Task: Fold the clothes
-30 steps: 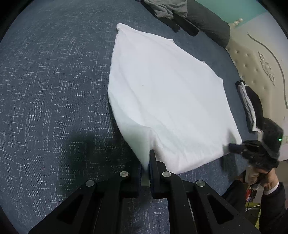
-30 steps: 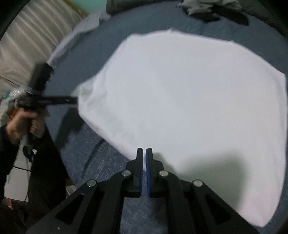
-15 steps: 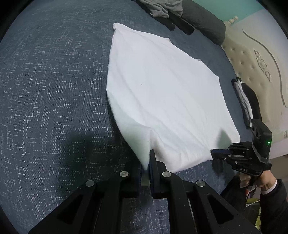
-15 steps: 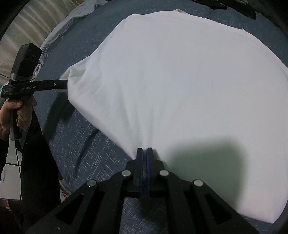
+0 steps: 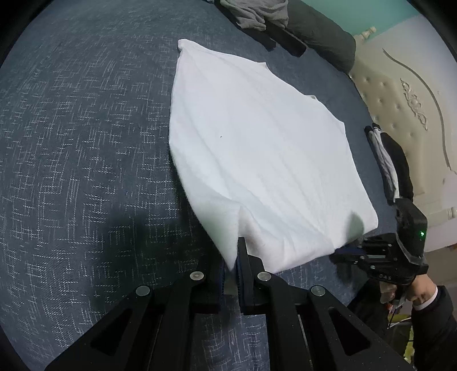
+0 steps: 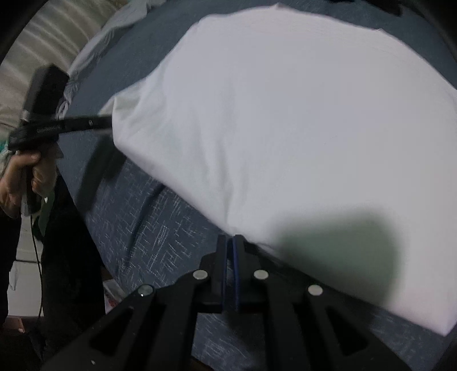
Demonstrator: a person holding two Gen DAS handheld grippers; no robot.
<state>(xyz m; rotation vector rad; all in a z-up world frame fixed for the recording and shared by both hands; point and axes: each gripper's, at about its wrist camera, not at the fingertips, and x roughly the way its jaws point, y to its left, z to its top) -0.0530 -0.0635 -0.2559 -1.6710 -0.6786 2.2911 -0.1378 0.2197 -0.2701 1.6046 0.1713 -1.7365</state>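
Observation:
A white garment (image 5: 257,148) lies spread flat on a dark blue bed cover (image 5: 85,142). My left gripper (image 5: 237,256) is shut on its near left corner, and the cloth rises in a small peak into the jaws. In the right wrist view the same garment (image 6: 285,114) fills the middle. There my right gripper (image 6: 230,242) is shut on its near edge. The left gripper (image 6: 108,124) shows at the far left corner, and the right gripper (image 5: 338,252) shows at the near right corner in the left wrist view.
Crumpled grey clothes (image 5: 254,14) and a dark pillow (image 5: 322,34) lie at the far end of the bed. A black and white garment (image 5: 388,159) lies by the cream padded headboard (image 5: 405,100). A pale blue cloth (image 6: 94,48) lies at the bed's edge.
Both grippers keep their hold on the garment. In the left wrist view the right gripper has sunk lower and its corner has come nearer. The hem stretches tighter between the two.

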